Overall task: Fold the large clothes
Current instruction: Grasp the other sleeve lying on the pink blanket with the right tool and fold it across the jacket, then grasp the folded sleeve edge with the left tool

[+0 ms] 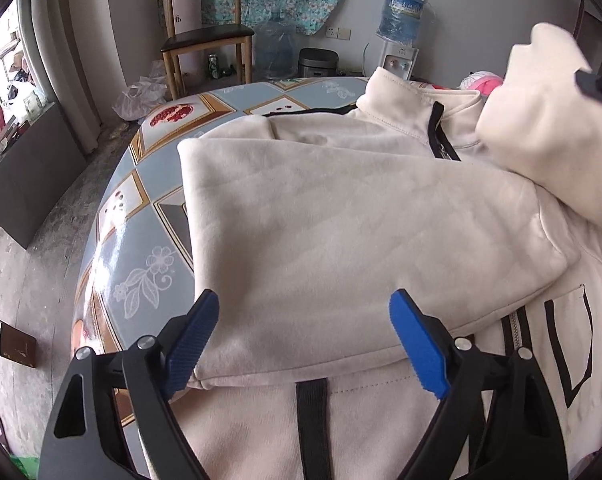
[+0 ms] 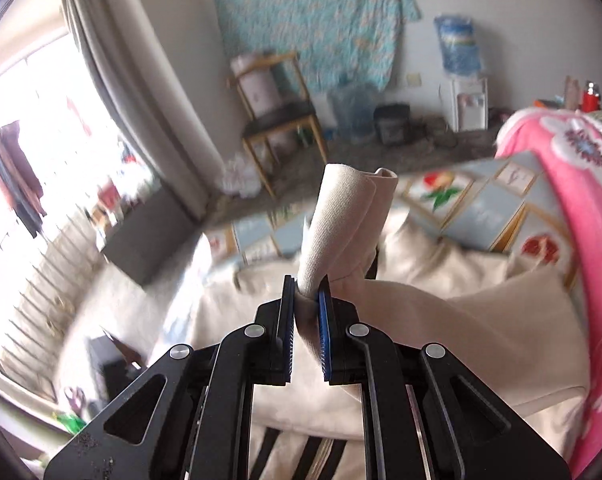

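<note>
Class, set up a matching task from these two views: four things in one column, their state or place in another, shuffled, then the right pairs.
1 left hand-held gripper
2 right hand-held gripper
3 jacket
4 chair

A on the floor by the wall
B shut on a cuff
C spread on the table
D open above the cloth

Pairs: 1-D, 2-B, 3-C, 4-A

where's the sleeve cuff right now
The cuff is pinched in the right hand-held gripper, lifted above the cream jacket; in the left wrist view it hangs at far right.
</note>
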Demonstrator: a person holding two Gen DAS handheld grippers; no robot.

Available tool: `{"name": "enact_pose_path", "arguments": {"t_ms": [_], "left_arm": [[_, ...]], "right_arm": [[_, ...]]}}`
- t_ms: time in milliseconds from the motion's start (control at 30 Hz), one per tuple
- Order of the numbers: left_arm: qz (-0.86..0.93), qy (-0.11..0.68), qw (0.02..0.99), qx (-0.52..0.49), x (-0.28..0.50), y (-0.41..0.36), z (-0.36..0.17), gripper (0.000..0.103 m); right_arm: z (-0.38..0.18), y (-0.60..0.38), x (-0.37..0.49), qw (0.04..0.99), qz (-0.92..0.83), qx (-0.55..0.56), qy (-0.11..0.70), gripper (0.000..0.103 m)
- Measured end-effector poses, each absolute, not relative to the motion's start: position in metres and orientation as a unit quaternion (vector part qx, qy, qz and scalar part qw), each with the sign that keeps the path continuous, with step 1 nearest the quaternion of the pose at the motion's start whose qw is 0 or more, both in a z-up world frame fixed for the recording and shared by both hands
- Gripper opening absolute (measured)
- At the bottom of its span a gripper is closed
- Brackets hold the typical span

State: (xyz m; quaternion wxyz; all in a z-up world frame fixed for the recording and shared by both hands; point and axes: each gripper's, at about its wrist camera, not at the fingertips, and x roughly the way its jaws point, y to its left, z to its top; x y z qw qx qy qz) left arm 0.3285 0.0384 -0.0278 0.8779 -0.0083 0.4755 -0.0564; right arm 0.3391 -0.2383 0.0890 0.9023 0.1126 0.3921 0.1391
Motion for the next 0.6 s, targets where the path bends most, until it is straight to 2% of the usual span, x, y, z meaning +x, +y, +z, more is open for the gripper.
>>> {"name": "enact_pose_path", "arguments": {"t_ms": [167, 267, 400, 500, 600], "left_arm": [[-0.072, 0.475, 0.877, -0.021, 0.322, 0.046, -0.031, 0.075], [-0.080, 0.475, 0.875, -0.036, 0.321, 0.053, -0.029, 0.066], [-0.094, 0.473, 0.873, -0.071, 0.322, 0.062, -0.024, 0.055], [-0.111, 0.469, 0.871, -0.097, 0.327, 0.063, -0.017, 0.050], [-0.135, 0.472, 0.863, -0.120, 0.336, 0.055, -0.012, 0.050]], "right_arm": [[0.018, -0.190, 0.338, 0.866, 0.152, 0.074, 0.470, 0.013], [-0.004, -0.179, 0.332, 0.850, 0.160, 0.069, 0.497, 0.020], [-0.015, -0.179, 0.321, 0.824, 0.198, 0.103, 0.522, 0.061], [-0.009, -0.192, 0.310, 0.825, 0.208, 0.118, 0.512, 0.062], [-0.002, -0.211, 0.289, 0.830, 0.211, 0.145, 0.496, 0.063]]}}
